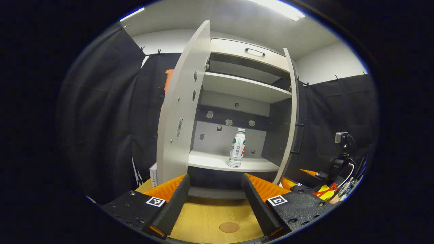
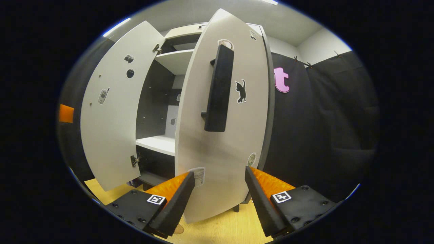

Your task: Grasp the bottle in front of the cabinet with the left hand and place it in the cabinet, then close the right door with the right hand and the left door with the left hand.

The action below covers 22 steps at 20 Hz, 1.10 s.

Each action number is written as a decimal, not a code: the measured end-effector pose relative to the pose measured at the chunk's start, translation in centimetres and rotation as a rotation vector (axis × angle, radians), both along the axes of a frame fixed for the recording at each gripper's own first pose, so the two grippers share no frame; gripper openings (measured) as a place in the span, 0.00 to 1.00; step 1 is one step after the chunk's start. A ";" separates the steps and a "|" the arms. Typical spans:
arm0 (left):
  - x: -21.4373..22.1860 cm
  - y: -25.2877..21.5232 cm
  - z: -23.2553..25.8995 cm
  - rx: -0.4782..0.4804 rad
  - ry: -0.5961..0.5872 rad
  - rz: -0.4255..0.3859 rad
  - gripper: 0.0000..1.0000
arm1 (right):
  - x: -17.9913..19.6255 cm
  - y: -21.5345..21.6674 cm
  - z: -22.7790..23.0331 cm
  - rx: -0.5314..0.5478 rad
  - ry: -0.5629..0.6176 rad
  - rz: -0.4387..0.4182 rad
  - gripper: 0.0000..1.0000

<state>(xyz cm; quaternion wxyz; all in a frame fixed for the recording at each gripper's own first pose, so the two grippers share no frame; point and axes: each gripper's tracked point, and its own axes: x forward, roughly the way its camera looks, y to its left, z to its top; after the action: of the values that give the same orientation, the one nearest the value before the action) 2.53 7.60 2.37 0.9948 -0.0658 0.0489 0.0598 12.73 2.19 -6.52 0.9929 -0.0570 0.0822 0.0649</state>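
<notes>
A white plastic bottle (image 1: 237, 148) with a green and red label stands upright on the lower shelf (image 1: 217, 162) of the grey cabinet. My left gripper (image 1: 215, 193) is open, back from the shelf, with nothing between its fingers. The left door (image 1: 181, 112) and the right door (image 1: 291, 118) both stand open. In the right gripper view the right door (image 2: 223, 135) is close in front, its outer face with a black handle (image 2: 218, 89) turned toward me. My right gripper (image 2: 219, 193) is open just before the door's lower part; the left door (image 2: 112, 108) hangs open beyond.
The cabinet stands on a light wooden table (image 1: 206, 220). An upper shelf (image 1: 244, 86) and a drawer with a handle (image 1: 255, 51) lie above. A small box (image 1: 153, 174) sits left of the cabinet. A camera stand with cables (image 1: 340, 159) is at the right. Black cloth walls surround the booth.
</notes>
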 end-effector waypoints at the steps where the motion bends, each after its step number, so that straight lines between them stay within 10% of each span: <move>1: -0.1 0.4 0.1 0.003 0.000 0.007 0.94 | -0.1 0.1 0.3 0.008 -0.003 0.004 0.98; 22: -3.9 16.0 4.2 0.121 -0.072 0.199 0.95 | -6.6 -2.1 9.5 0.063 -0.045 -0.023 0.94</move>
<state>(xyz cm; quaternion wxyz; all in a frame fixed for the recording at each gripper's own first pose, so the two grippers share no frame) -1.37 23.62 6.53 0.9873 -0.0121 0.0025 0.1587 6.16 0.10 2.97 0.9964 -0.0263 0.0585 0.0548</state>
